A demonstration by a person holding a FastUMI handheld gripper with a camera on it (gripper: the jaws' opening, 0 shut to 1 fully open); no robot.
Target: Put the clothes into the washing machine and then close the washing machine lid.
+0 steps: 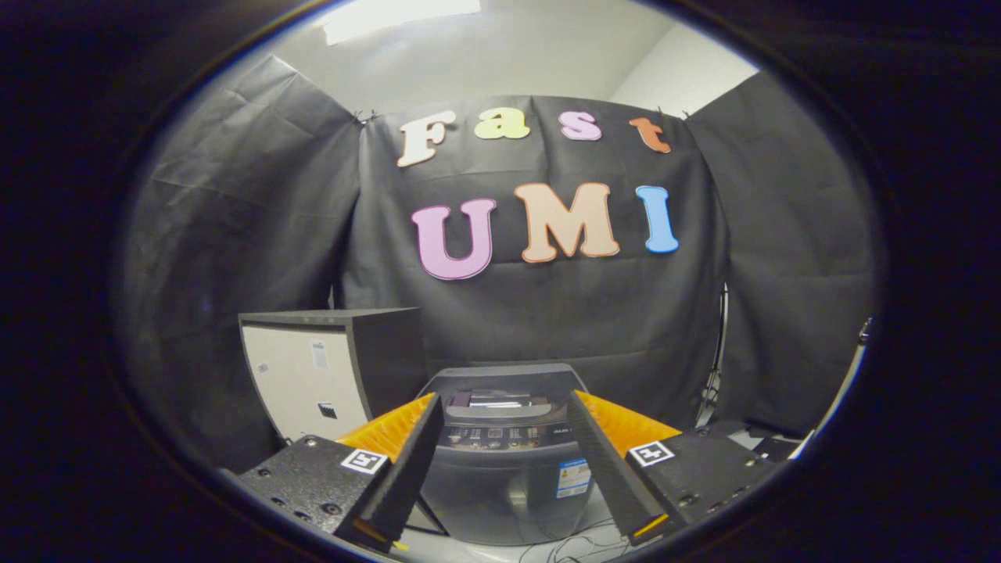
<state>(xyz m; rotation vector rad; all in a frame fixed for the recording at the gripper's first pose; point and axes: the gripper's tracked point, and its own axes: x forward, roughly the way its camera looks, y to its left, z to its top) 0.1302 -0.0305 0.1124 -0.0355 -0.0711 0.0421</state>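
We record one washing machine (pixel 507 461) standing on the floor, straight ahead and framed between the two fingers (pixel 407 461) of the gripper (pixel 504 410). It is a dark grey top-loader; its control panel faces us, and its lid appears raised at the rear, though we cannot tell this for certain. One blue-and-white label is on its front wall. We cannot see into the tub, and we cannot tell where the clothes are.

To the left of the machine stands one cabinet (pixel 332 371), dark on top and side with a pale front panel, just beside the machine but apart from it. Loose cables (pixel 571 547) lie on the floor at the machine's foot. Nothing stands between the gripper and the machine.

The jaws are spread wide and released. They grasp nothing and touch nothing; the machine lies beyond their tips. We count two fingers, each backed by orange ribbing, and two square markers, one on each finger block.
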